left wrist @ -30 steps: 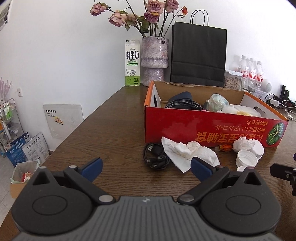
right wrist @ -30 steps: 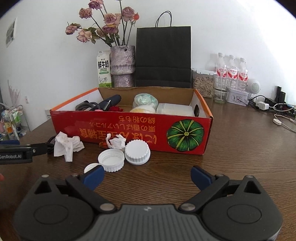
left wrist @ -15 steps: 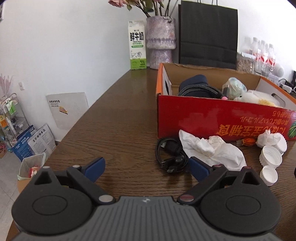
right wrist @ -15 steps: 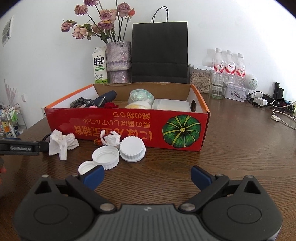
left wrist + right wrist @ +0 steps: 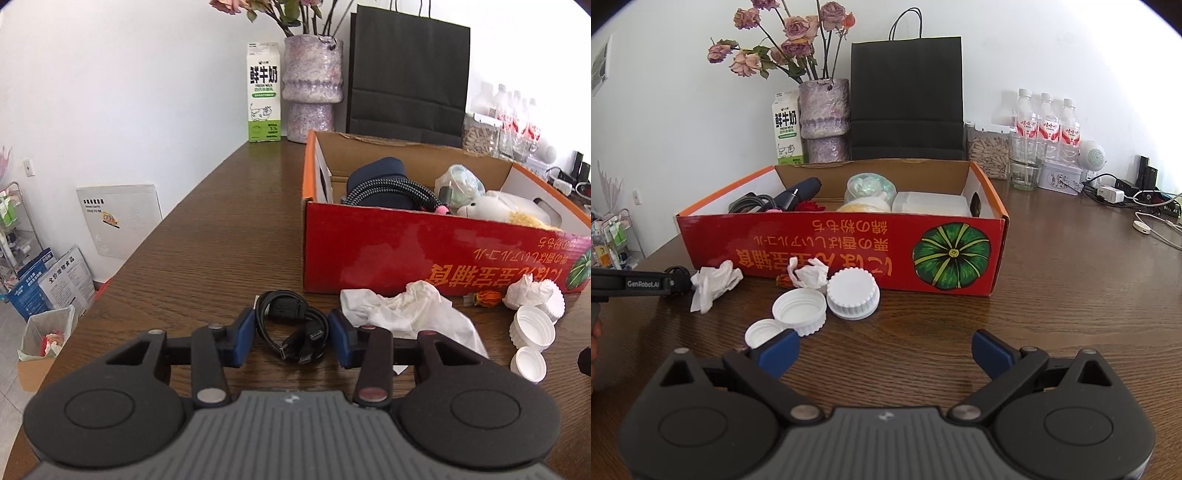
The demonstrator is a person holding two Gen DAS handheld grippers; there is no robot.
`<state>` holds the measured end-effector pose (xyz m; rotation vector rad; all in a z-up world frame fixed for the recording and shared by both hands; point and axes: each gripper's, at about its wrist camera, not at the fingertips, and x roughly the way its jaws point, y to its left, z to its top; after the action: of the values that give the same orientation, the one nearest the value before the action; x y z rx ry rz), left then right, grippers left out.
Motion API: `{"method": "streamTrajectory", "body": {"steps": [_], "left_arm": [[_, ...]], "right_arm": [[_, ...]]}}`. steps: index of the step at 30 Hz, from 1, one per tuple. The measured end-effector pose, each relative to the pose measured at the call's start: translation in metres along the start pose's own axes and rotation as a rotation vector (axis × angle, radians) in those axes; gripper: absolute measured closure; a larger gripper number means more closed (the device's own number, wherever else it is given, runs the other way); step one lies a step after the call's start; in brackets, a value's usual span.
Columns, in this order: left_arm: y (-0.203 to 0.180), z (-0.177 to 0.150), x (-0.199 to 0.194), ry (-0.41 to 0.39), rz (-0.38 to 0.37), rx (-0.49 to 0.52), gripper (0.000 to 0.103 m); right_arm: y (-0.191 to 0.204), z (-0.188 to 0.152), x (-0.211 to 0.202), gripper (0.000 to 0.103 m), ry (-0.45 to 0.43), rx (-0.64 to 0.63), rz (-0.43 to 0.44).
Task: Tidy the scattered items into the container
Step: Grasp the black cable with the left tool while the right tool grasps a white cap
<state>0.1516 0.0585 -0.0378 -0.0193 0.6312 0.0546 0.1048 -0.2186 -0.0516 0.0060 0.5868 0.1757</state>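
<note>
Item: black cable coil (image 5: 291, 332), on table (image 5: 207, 258) just L of crumpled tissue (image 5: 406, 314), in front of red box (image 5: 406, 254); seen in L wrist view only. R view adds caps (image 5: 827, 299) beside box, open.
L gripper (image 5: 291, 338): jaws closing, cable between pads, contact unclear.
R gripper (image 5: 884, 349): spread wide, holding nothing.

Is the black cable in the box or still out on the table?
Out. The coiled black cable lies on the table before the red box, between the closing left gripper pads.
</note>
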Motion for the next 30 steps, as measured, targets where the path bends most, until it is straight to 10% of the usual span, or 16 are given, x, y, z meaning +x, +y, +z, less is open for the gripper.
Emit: {"method": "streamTrajectory", "body": {"steps": [20, 23, 30], "left_arm": [[0.019, 0.001, -0.028, -0.063, -0.002, -0.072, 0.06], [0.021, 0.0, -0.029, -0.064, -0.003, -0.077, 0.06], [0.02, -0.002, -0.034, -0.075, -0.01, -0.075, 0.06]], "right_arm": [[0.015, 0.035, 0.043, 0.028, 0.026, -0.059, -0.021], [0.015, 0.03, 0.045, 0.059, 0.029, -0.053, 0.009], [0.012, 0.026, 0.026, 0.068, -0.03, -0.038, 0.026]]}}
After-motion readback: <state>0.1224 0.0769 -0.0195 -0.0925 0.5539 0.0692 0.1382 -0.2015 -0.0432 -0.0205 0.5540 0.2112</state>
